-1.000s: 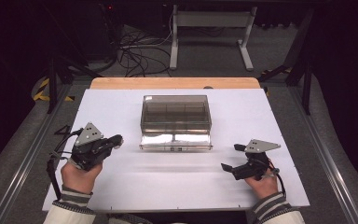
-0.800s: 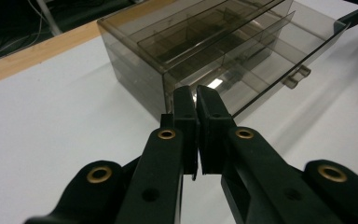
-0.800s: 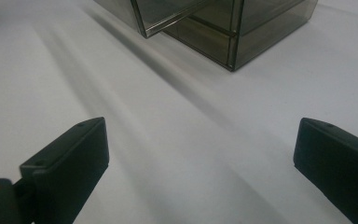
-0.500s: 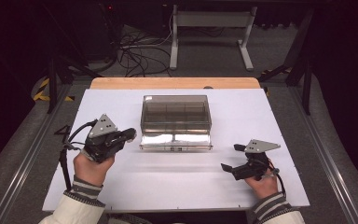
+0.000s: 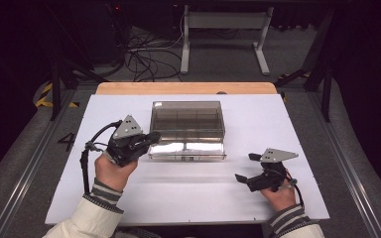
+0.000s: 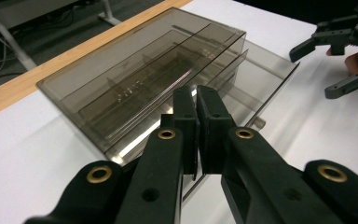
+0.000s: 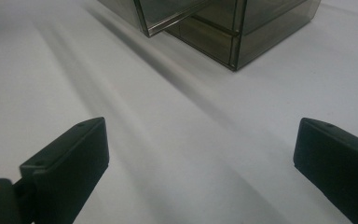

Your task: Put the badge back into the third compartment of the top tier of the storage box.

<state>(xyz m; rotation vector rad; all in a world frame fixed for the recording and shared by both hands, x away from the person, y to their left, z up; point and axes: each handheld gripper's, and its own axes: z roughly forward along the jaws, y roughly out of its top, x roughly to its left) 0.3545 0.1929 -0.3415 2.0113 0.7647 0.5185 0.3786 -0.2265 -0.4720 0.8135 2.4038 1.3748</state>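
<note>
1. Smoky clear box [image 5: 187,130] sits mid-tabletop [image 5: 188,193], toward 12 o'clock, lid still down; its front flap lies flat.
2. Left claw [image 5: 151,138] pressed together, pinching nothing, tips just at the box's 9 o'clock front corner.
3. Right claw [image 5: 244,168] spread wide, resting at 4 o'clock, well apart from the box.
4. Judgement: barely started; opening or shifting the box is left.

hidden and cut off
the left gripper [image 6: 196,100] covers the near front edge of the smoky plastic box [image 6: 135,84]; whether they touch cannot be told.
</note>
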